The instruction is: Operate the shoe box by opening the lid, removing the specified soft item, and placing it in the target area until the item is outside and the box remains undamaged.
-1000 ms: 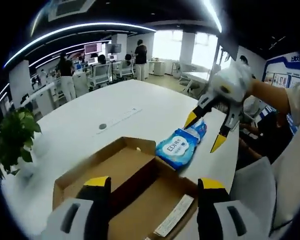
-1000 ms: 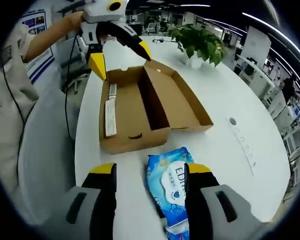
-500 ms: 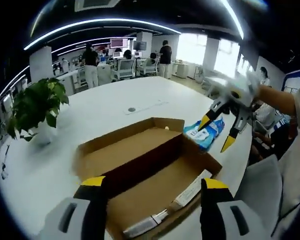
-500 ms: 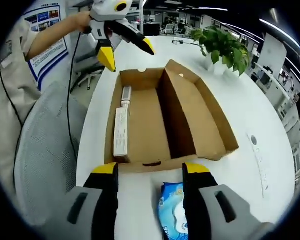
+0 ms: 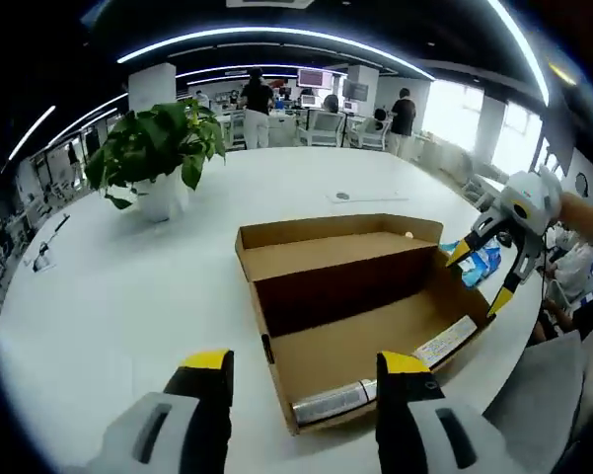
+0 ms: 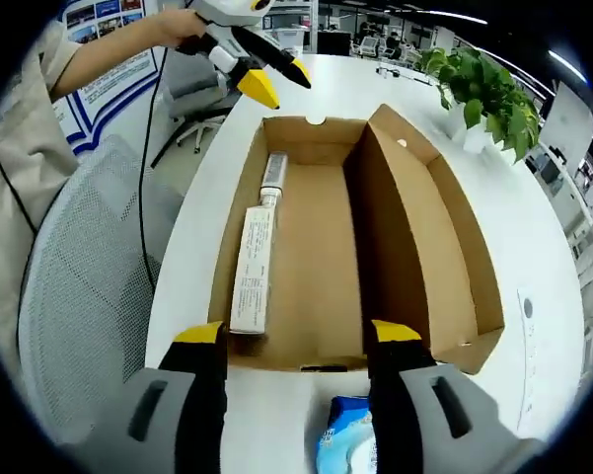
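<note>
Two grippers, left gripper (image 5: 298, 367) and right gripper (image 6: 296, 336), stand wide and empty at opposite ends of the open shoe box (image 6: 414, 237). The blue wipes pack (image 6: 347, 444) lies outside on the tabletop (image 5: 109, 296), bottom centre of the right gripper view, between its jaws.

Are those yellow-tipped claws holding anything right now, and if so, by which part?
Nothing is held. The left gripper and right gripper are open, and the blue wipes pack lies on the table.

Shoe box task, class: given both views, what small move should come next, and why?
Probably close the lid: the blue wipes pack already lies on the table outside the open shoe box, between the open right tool, and the left tool is open too.
</note>
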